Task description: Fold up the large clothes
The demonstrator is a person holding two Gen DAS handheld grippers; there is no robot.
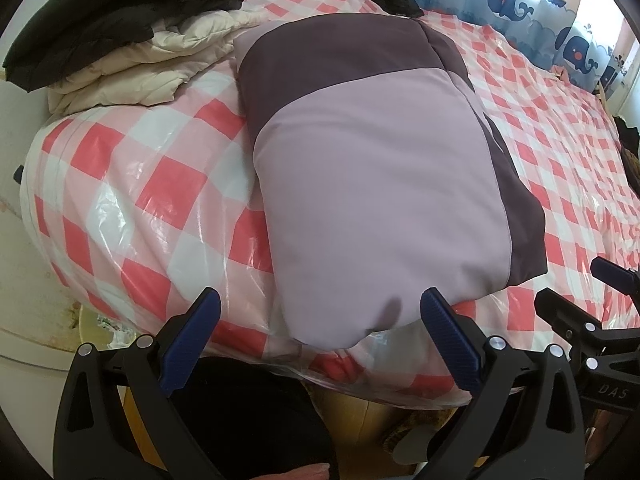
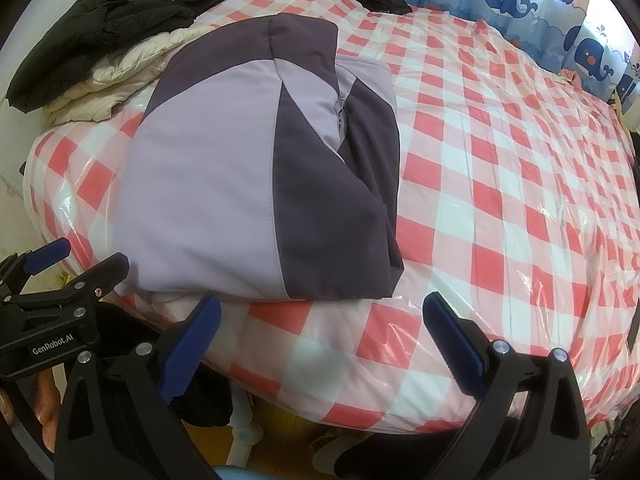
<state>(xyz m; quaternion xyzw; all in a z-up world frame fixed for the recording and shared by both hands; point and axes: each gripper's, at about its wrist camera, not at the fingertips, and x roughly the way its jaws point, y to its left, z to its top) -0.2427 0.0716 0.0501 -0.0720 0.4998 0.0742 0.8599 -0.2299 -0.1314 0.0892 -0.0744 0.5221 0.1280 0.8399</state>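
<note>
A folded lilac and dark purple padded jacket (image 1: 372, 184) lies on the bed near its front edge; it also shows in the right wrist view (image 2: 248, 176). My left gripper (image 1: 320, 304) is open and empty, its fingertips just short of the jacket's near end. My right gripper (image 2: 320, 308) is open and empty, its jaws by the jacket's near right corner, above the bedcover. The right gripper also shows at the right edge of the left wrist view (image 1: 580, 300), and the left gripper shows at the left edge of the right wrist view (image 2: 80, 264).
The bed has a red and white checked cover (image 2: 500, 184) under clear plastic. A cream quilted garment (image 1: 132, 68) and a black jacket (image 1: 100, 12) are piled at the far left. Whale-print curtains (image 1: 520, 0) hang behind. Wooden floor (image 1: 360, 412) lies below the bed edge.
</note>
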